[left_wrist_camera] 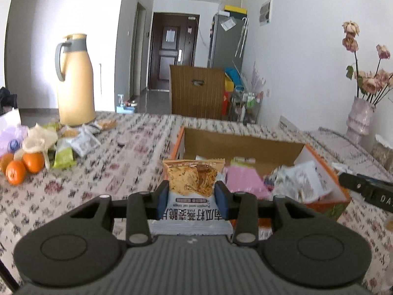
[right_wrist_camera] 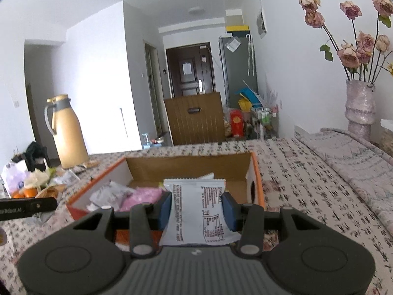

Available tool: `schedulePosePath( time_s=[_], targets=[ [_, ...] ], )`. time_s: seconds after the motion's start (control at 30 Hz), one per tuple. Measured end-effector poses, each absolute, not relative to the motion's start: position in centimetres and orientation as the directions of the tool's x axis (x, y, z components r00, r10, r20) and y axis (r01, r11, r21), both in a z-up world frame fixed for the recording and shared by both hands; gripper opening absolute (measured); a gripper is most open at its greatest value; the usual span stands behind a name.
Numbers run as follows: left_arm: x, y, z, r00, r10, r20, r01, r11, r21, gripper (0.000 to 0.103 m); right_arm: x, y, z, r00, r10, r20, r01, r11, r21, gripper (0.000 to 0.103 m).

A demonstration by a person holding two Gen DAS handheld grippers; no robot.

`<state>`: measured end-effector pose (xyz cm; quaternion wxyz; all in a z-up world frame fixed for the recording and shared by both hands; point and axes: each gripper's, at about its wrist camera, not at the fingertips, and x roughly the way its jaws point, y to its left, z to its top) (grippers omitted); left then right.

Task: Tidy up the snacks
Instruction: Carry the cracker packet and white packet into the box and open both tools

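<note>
A white tablecloth (left_wrist_camera: 137,147) printed with dark and pink floral motifs is being observed. An orange-edged brown cardboard box (right_wrist_camera: 186,164) is being shown holding pink and white packets. A tan jug (left_wrist_camera: 73,83) with grey trim is being noted far left, beside orange fruit (left_wrist_camera: 22,167).

Daylight is flooding both fisheye views from the left, washing the left wall (left_wrist_camera: 81,12) out to near white. The floral counter (left_wrist_camera: 118,167) is showing motion blur in the left wrist view, its pattern smearing. Straight lines are bowing toward the edges, and dark corners are vignetting each frame. The far doorway (right_wrist_camera: 190,71) is sitting dim.
</note>
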<state>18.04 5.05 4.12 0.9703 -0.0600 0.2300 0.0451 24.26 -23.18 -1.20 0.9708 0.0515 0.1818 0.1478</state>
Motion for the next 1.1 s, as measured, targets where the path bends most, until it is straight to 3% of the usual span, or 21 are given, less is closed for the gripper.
schedulePosePath(
  time_s=[0.53, 1.1],
  targets=[
    [23.3, 2.7, 7.6, 0.916, 0.042, -0.399, -0.095, 0.989, -0.114, 0.04, 29.7, -21.4, 0.3, 0.906, 0.313, -0.286, -0.267, 0.945, 0.189, 0.043],
    [29.7, 2.6, 2.1, 0.873, 0.035, -0.486, -0.121, 0.982, -0.147, 0.041, 33.7, -21.4, -3.0, 0.895, 0.299, -0.33, -0.228, 0.945, 0.236, 0.043]
  ],
)
